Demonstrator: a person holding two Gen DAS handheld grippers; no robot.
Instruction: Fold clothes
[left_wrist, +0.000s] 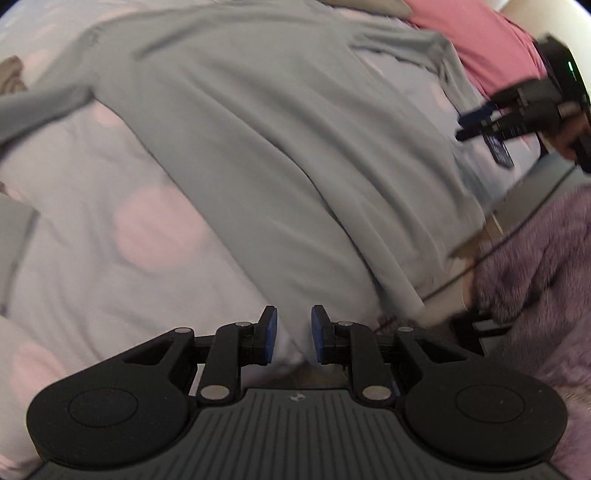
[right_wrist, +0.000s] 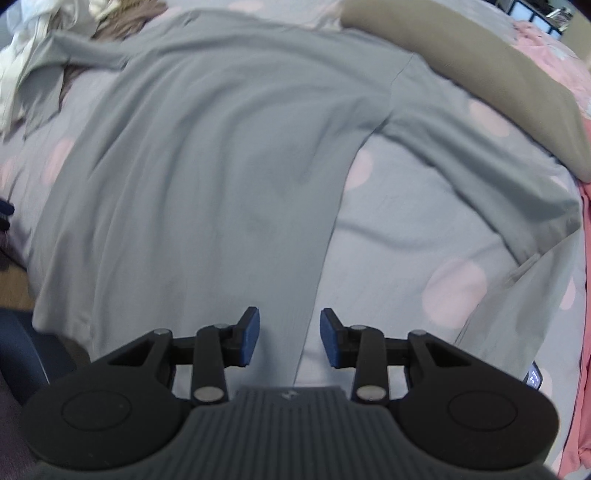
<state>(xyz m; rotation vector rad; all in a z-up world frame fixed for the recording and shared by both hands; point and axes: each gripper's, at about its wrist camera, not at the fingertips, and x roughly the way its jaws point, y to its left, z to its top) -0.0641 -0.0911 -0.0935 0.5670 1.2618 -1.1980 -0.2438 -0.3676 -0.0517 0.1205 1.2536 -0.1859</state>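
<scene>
A grey top (right_wrist: 207, 155) lies spread flat on a bed sheet (right_wrist: 417, 236) that is pale with pink dots. One long sleeve (right_wrist: 480, 166) reaches out to the right side of the bed.

At the far left of the bed sits a heap of white and brown clothes (right_wrist: 22, 55). The left gripper (left_wrist: 293, 334) points down at the sheet near the bed's edge, just beside the left side of the top. Its blue pads (left_wrist: 271, 334) stand a little apart and nothing is between them.

The right gripper (right_wrist: 290, 338) points down over the bottom hem of the top, at its right edge. Its pads (right_wrist: 251, 336) are a bit wider apart. The cloth lies under the gap, and the pads do not pinch it. A person's hand holds this gripper.

Past the sleeve lies a brown pillow (right_wrist: 480, 77). Beyond it, at the far right, is pink cloth (right_wrist: 554, 62). A fluffy purple blanket (left_wrist: 535, 266) sits beside the bed.
</scene>
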